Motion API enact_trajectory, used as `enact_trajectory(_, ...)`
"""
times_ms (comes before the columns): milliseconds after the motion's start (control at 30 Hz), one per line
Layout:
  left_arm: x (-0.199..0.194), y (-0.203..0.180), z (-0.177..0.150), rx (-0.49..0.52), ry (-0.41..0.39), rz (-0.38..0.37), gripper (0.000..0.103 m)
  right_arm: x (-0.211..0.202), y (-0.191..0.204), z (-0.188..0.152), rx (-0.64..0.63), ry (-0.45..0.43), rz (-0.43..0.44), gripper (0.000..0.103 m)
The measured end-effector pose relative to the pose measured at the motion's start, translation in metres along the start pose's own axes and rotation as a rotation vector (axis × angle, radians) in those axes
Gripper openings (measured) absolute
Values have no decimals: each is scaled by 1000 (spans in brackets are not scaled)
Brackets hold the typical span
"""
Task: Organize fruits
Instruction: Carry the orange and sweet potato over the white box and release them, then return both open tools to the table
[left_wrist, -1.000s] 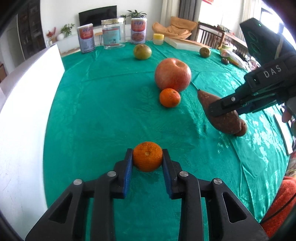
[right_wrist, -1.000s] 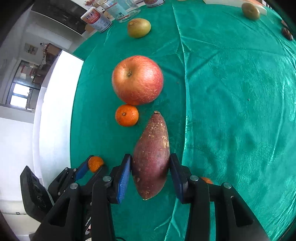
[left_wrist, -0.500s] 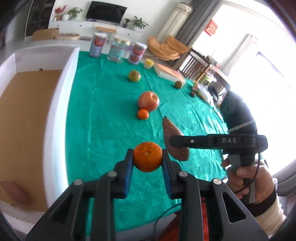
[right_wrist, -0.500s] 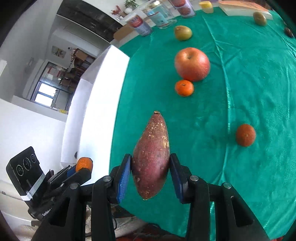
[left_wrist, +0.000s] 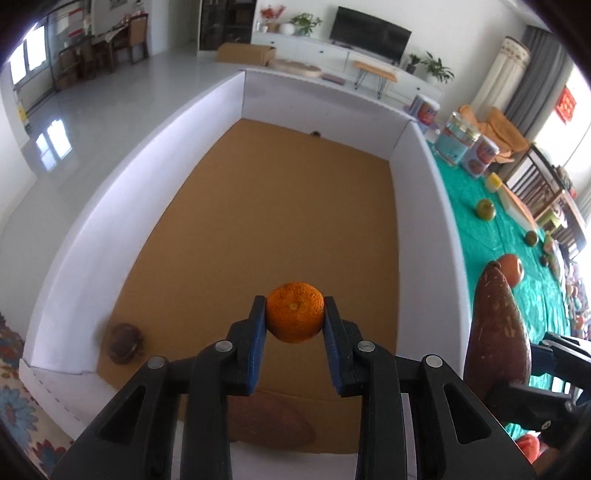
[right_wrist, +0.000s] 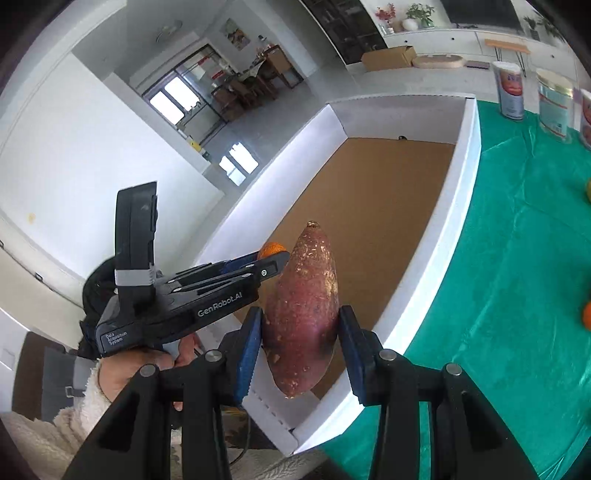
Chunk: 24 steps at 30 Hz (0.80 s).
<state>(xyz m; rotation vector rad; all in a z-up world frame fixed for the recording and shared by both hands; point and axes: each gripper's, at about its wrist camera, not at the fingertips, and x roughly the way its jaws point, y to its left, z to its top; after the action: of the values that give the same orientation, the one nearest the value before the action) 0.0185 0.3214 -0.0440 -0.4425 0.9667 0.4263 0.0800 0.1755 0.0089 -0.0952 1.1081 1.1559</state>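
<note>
Bright daylight, window glare (right side), fisheye-warped dark edges

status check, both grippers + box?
Left gripper shut on mandarin, above the box. Right gripper shut on sweet potato, near the box wall. Drop path unobstructed.

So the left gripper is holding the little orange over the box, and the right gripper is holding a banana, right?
Not quite. The right gripper holds a sweet potato, not a banana; the right wrist view shows its reddish-brown skin. The rest is right: the left gripper holds the little orange over the box.
</note>
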Motion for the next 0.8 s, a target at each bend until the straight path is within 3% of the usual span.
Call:
enact_trajectory(200,15,6,-6,-6,29,40,32,44,6,-5,-62,64,-96,42)
enact_trajectory(267,9,7,-6,-11,2,57,50,48,4,-5,-58,58,-109,42)
enact_trajectory(300,5,6,-6,-11,-18,77,68,45,2,-6,-49,38,-97,45)
enact_trajectory(333,-1,6,-4,-9,-46,93,79,38,-2,-7,-35,19,-83,55)
enact_trajectory(433,-17,-4,-4,14,-119,104,80,4,-14,-12,-17,-76,-92,70)
enact_trajectory(533,-39,-31,-9,54,-193,45,80,-42,-31,-28,-16,-189,-173,84)
enact_trajectory(633,-62,-77,-15,134,-254,-61,85,-97,-64,-58,20,-319,-318,98)
enact_trajectory(733,-78,-138,-34,262,-270,-205,89,-140,-106,-100,98,-395,-506,102)
enact_trajectory(800,-74,-180,-49,356,-239,-302,91,-159,-142,-130,160,-397,-663,102)
